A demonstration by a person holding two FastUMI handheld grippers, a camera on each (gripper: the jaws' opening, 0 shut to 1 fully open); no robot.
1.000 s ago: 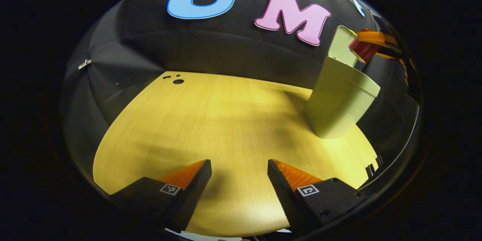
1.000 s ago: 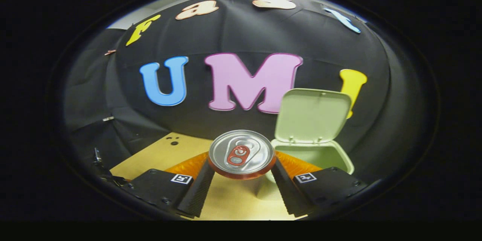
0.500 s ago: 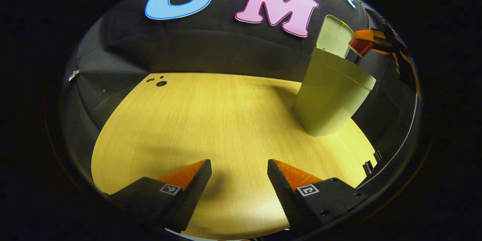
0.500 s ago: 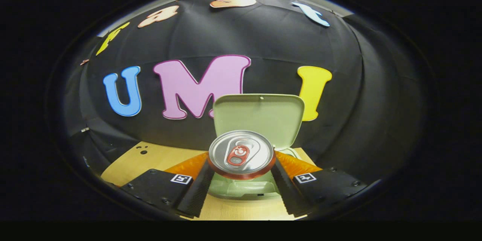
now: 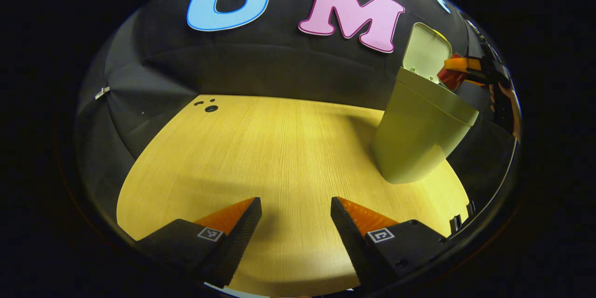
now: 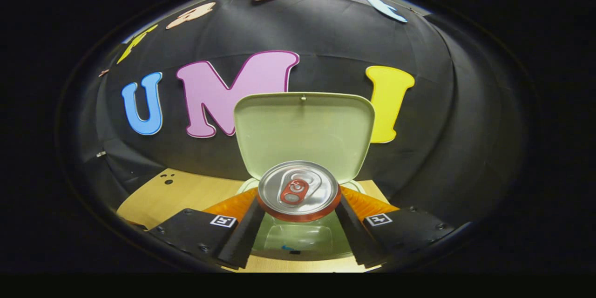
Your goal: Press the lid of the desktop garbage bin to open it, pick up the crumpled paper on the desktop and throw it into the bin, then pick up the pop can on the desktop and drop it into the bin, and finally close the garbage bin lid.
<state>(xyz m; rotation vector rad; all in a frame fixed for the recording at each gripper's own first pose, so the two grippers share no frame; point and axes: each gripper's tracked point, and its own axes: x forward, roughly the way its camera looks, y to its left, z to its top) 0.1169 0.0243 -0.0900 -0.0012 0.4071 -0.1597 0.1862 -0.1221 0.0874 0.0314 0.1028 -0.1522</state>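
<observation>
Pop can clenched in right claw above open bin; left claw released.

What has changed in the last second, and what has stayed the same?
The right gripper, shut on the can, has carried it from beside the bin to over its open mouth, closer to the raised lid. Nothing was released. The left gripper stays open and empty over the table; the lid stays up.

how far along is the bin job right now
Done: the lid stands open, and no paper lies on the table. In hand: the right gripper holds the can above the bin opening. Left: drop it, close the lid.
</observation>
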